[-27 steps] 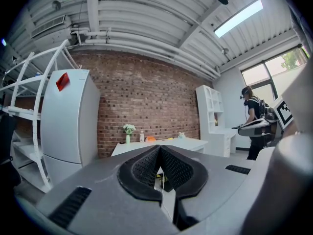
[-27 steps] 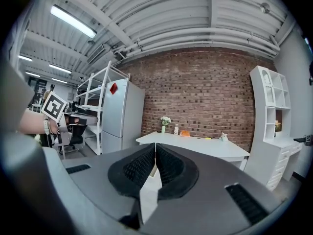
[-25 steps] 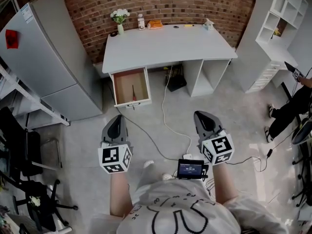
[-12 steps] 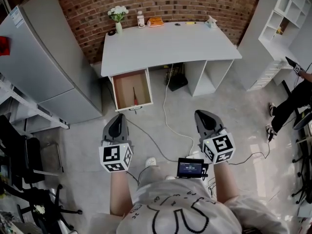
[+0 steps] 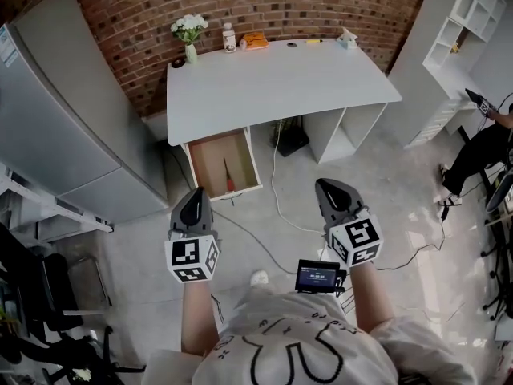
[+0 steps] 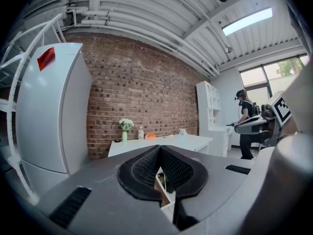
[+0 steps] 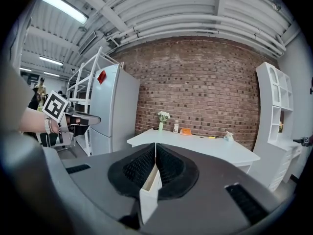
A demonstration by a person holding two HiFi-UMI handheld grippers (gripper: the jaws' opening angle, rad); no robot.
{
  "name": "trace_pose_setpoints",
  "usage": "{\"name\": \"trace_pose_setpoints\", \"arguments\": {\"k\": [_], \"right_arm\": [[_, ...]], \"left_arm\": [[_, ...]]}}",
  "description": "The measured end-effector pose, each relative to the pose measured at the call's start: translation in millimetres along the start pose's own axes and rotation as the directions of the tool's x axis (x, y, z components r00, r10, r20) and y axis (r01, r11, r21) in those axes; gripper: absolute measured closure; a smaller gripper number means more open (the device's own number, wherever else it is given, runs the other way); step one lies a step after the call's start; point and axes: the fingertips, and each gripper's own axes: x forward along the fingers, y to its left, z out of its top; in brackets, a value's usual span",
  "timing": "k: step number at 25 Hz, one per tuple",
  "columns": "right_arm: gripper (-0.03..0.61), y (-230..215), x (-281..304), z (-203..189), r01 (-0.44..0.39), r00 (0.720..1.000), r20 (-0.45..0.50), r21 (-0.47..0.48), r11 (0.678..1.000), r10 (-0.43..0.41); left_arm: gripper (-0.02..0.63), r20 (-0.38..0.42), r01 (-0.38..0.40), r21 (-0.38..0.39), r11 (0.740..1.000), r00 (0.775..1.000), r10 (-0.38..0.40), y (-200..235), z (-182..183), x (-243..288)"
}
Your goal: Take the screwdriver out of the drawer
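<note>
While screwdriver (image 5: 229, 180) lies in drawer (image 5: 208, 160), L+R hand-held grippers (image 5: 193, 196) (image 5: 329, 189) hover closed

Brick wall (image 5: 264, 2), white desk (image 5: 276, 83), concrete floor (image 5: 136, 263)

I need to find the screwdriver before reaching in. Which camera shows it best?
The head view: the screwdriver lies in plain sight in the open drawer. Both gripper views show only a sliver of drawer between their jaws, no screwdriver.

The right gripper (image 7: 155, 156) points level, jaws together. Ahead, a white desk (image 7: 210, 148) stands against a brick wall (image 7: 205, 89), a fridge (image 7: 116, 111) to its left.
</note>
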Motion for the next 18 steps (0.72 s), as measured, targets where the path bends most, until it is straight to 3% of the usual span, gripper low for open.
{"name": "trace_pose_setpoints", "arguments": {"k": [10, 18], "right_arm": [[0.558, 10.2, 46.5, -7.1, 0.007, 0.998, -0.059, 0.006, 1.0, -0.006], [0.557, -6.4, 92.4, -21.3, -0.031, 0.996, -0.086, 0.018, 0.999, 0.033]], "left_arm": [[0.601, -0.058, 0.036, -0.031, 0.999, 0.998, -0.037, 30.9, -28.6, 33.4], [0.601, -0.105, 0.009, -0.047, 0.999, 0.994, -0.014, 44.3, -49.3, 72.5]]}}
